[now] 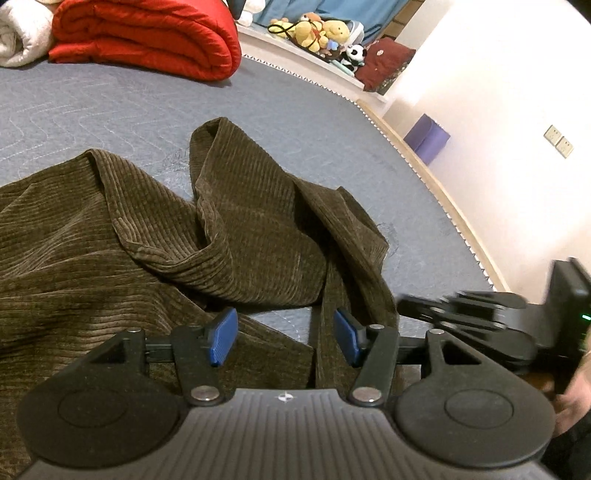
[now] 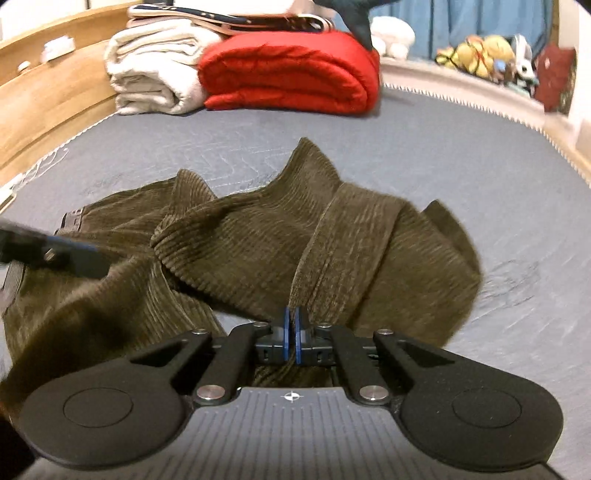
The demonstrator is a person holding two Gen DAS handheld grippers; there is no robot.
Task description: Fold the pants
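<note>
Left wrist view: left gripper [image 1: 286, 338] stands wide apart, blue pads [image 1: 221, 336] holding nothing, poised just above the pants [image 1: 229, 240].
Right wrist view: right gripper [image 2: 291, 334] is closed tight, a fold of pants [image 2: 332, 243] fabric pinched between its pads.
Right gripper, seen from left: it [image 1: 472, 321] shows blurred at the right edge, beside the garment's near right fringe.
Left gripper, seen from right: one blurred finger [image 2: 55, 254] reaches in from the left edge over the waistband end.
Containers: a purple bin [image 1: 426, 138] sits by the wall off the bed; its contents cannot be told.
Pants, location: dark olive corduroy, crumpled on the grey quilted bed [image 1: 314, 122], in the near half of the mattress.
Pants, orientation: long axis runs roughly left to right across both views; elastic waistband [image 2: 72, 218] lies at the left end, legs bunched and overlapped toward the right.
Pants, condition: one leg panel stands folded up in a peak toward the far side.
Bed, far end: red folded quilt [image 2: 291, 74] touching a rolled white blanket [image 2: 155, 74].
Ledge beyond bed: stuffed toys [image 1: 317, 33] in a cluster.
</note>
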